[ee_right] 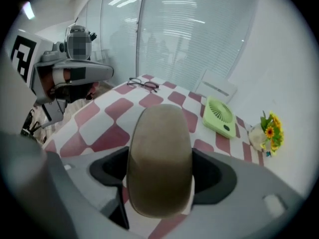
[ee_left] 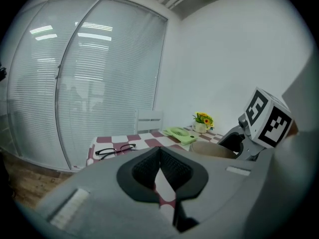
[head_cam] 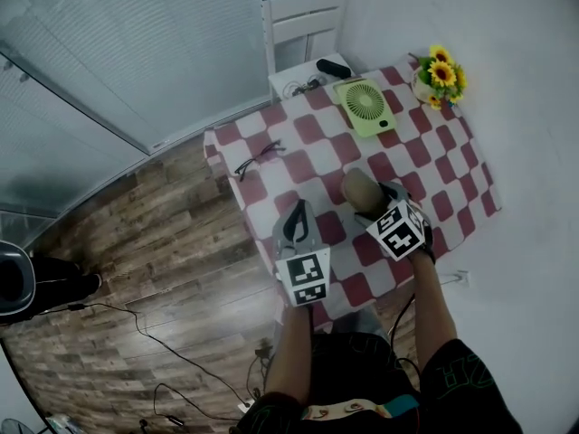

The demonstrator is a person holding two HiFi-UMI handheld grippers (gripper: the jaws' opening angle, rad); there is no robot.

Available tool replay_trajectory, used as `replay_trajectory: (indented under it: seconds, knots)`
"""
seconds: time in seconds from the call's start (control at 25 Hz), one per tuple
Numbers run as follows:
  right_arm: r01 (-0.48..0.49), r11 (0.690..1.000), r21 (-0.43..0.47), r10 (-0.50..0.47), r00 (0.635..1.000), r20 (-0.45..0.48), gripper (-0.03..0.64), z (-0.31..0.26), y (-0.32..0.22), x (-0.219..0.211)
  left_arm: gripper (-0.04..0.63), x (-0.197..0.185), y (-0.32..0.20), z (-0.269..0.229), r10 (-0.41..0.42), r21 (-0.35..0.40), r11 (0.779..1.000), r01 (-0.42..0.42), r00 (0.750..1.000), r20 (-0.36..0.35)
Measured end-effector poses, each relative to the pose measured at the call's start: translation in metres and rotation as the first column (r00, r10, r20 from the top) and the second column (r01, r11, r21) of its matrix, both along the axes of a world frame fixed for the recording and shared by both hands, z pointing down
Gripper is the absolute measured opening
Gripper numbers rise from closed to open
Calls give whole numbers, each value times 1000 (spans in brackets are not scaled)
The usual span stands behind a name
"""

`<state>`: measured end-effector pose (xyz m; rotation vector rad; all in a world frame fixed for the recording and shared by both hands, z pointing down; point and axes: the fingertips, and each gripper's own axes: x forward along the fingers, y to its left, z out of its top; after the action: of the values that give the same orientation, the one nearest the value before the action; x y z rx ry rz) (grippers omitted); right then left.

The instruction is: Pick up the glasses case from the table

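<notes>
The tan oval glasses case [head_cam: 362, 188] [ee_right: 159, 158] lies on the red and white checked table [head_cam: 452, 161], near its front edge. My right gripper [head_cam: 369, 206] [ee_right: 159, 176] points steeply down over it. Its jaws stand wide, one on each side of the case, and I see no firm squeeze. My left gripper [head_cam: 297, 217] [ee_left: 159, 153] hangs just left of the case with its fingertips together and nothing held. The left gripper view shows the case [ee_left: 214, 149] off to its right.
A pair of black glasses [head_cam: 258, 159] [ee_right: 143, 83] lies at the table's left side. A green fan [head_cam: 364, 105] and a sunflower pot [head_cam: 439, 75] sit at the back. A white chair [head_cam: 303, 25] stands behind the table. Cables trail on the wooden floor [head_cam: 163, 242].
</notes>
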<state>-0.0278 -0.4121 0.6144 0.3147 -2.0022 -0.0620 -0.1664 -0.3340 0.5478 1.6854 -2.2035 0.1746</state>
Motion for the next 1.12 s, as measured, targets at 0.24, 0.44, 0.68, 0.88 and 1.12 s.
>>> replay_trajectory:
  seconds: [0.24, 0.44, 0.68, 0.88, 1.12]
  knots:
    - [-176, 984, -12, 172, 943, 285, 385, -49, -9, -10, 11, -4, -14, -49, 35, 89, 995, -42, 996, 78]
    - [-337, 939, -67, 325, 809, 490, 385, -97, -17, -3, 11, -1, -23, -98, 63, 153, 984, -88, 985, 161]
    - [-391, 915, -102, 352, 647, 677, 385, -160, -17, -9, 11, -12, -29, -149, 36, 214, 973, -83, 977, 212]
    - [-394, 916, -67, 291, 543, 788, 385, -205, -10, -4, 11, -3, -26, -180, 64, 255, 957, -137, 958, 278]
    - [-414, 910, -30, 246, 480, 842, 385, -224, 1, 10, 11, 8, -22, -192, 88, 274, 945, -177, 948, 306]
